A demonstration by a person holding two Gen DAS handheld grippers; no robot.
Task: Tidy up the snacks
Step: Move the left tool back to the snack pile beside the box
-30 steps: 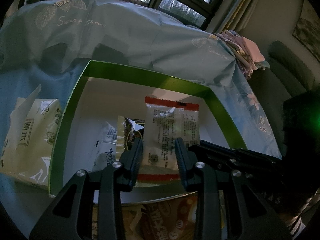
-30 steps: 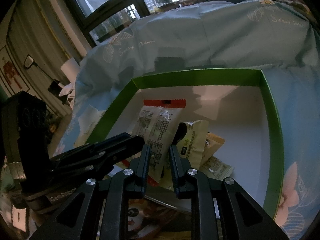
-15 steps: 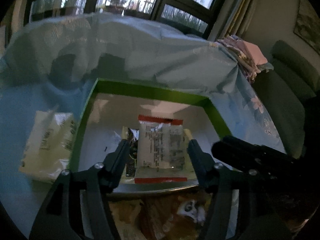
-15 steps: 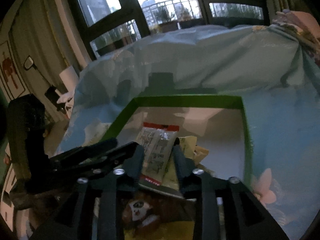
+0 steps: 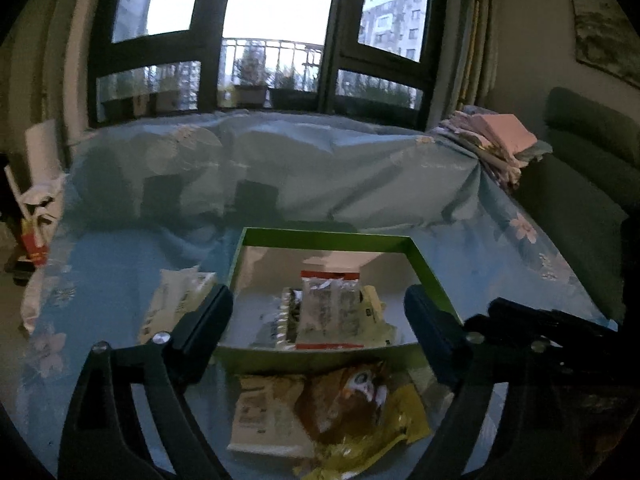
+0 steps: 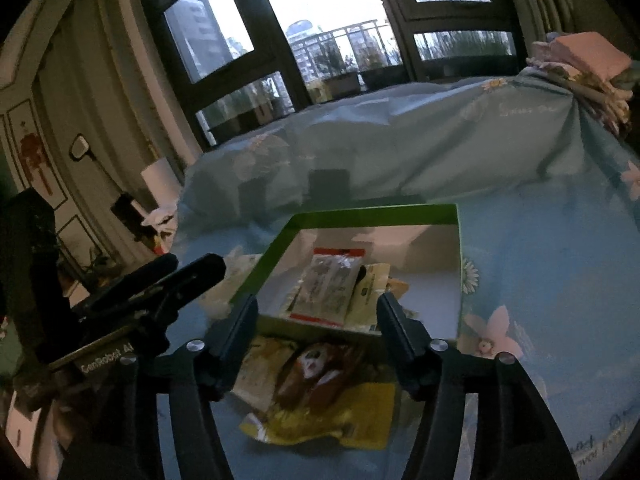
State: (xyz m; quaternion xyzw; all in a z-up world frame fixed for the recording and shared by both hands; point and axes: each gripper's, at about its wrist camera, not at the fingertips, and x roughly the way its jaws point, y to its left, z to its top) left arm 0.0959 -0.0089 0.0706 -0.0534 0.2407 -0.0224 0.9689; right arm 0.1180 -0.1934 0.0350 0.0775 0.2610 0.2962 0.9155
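Note:
A green-rimmed white box [image 5: 424,258] [image 6: 372,212] sits on the blue flowered cloth. A clear snack packet with red ends [image 5: 329,312] [image 6: 330,286] lies in it on other packets. My left gripper [image 5: 320,328] is open and empty, hovering in front of the box. My right gripper [image 6: 318,330] is open and empty, also in front of the box. A yellow and brown snack bag [image 5: 360,404] [image 6: 320,392] and a pale packet [image 5: 264,412] lie on the cloth before the box.
A white packet [image 5: 176,304] lies left of the box. Folded cloths [image 5: 496,136] are stacked at the back right. A bunched sheet [image 5: 280,168] rises behind the box. A green sofa [image 5: 580,168] stands at the right. Each gripper shows in the other's view: the right one [image 5: 560,340], the left one [image 6: 152,284].
Both grippers opened, let go of the clear red-ended packet, and pulled back from the box. The packet now lies in the box.

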